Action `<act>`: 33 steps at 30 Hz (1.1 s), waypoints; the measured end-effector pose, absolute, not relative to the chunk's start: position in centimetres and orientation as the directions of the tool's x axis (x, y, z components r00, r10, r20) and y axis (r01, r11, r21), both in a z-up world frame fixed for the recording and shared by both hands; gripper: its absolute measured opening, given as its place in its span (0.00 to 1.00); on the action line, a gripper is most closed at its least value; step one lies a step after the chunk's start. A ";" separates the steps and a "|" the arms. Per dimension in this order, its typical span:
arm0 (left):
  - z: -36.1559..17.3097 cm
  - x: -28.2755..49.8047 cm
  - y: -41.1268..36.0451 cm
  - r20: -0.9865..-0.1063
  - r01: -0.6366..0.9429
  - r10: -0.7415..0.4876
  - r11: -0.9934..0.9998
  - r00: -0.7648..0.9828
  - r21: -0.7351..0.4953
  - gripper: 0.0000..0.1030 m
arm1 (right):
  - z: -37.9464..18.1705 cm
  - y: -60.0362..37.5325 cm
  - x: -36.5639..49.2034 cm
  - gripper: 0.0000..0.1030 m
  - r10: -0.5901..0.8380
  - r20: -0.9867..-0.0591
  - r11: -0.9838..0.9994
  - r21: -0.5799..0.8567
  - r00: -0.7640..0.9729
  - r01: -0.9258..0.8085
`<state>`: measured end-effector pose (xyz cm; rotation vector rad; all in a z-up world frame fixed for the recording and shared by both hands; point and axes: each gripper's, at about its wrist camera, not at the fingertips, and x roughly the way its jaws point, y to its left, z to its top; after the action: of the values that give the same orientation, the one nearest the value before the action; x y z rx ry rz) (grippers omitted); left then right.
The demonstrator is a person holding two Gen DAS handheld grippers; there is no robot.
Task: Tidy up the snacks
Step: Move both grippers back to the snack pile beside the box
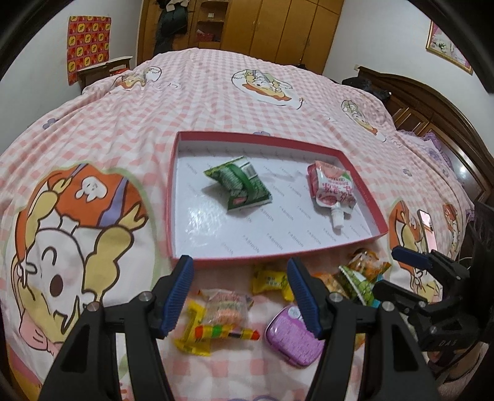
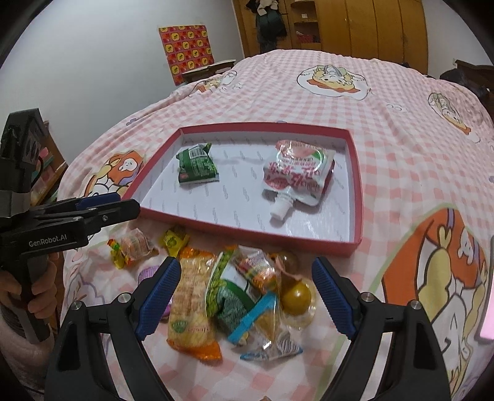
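Observation:
A shallow red-rimmed tray (image 1: 274, 254) (image 2: 247, 229) lies on the bed. In it are a green snack packet (image 1: 239, 185) (image 2: 197, 165) and a red-and-white spouted pouch (image 1: 332, 189) (image 2: 296, 175). My left gripper (image 1: 240, 296) is open and empty above loose snacks in front of the tray: a yellow candy bag (image 1: 216, 320), a small yellow packet (image 1: 270, 279) and a purple tin (image 1: 293, 336). My right gripper (image 2: 247, 299) is open and empty over a pile with an orange cracker packet (image 2: 191, 305), a green packet (image 2: 231, 296) and a round jelly cup (image 2: 296, 296).
The bed has a pink checked cover with cartoon prints (image 1: 77, 231). A dark wooden headboard (image 1: 432, 101) stands at the right, wardrobes (image 1: 278, 24) at the back. A phone (image 1: 427, 228) lies at the right. The left gripper body (image 2: 61, 228) shows at the left in the right wrist view.

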<state>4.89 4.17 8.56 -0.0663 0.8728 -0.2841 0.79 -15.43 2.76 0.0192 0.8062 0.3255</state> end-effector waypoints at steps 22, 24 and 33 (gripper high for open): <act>5.0 2.7 5.7 -0.792 0.189 -0.246 0.968 0.559 -0.167 0.64 | 0.4 -16.7 -0.8 0.86 0.313 -0.743 0.948 0.207 0.591 -0.241; 4.9 2.6 5.9 -0.790 0.185 -0.251 0.967 0.559 -0.176 0.64 | 0.3 -16.8 -0.7 0.86 0.318 -0.744 0.947 0.217 0.588 -0.237; 5.0 2.2 4.7 -0.775 0.228 -0.278 0.957 0.567 -0.177 0.54 | 0.0 -17.1 -0.8 0.86 0.322 -0.746 0.946 0.228 0.583 -0.232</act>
<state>2.25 4.65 4.96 -0.0594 0.9212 -0.2977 -0.79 -17.08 0.04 0.1099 0.8919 0.3240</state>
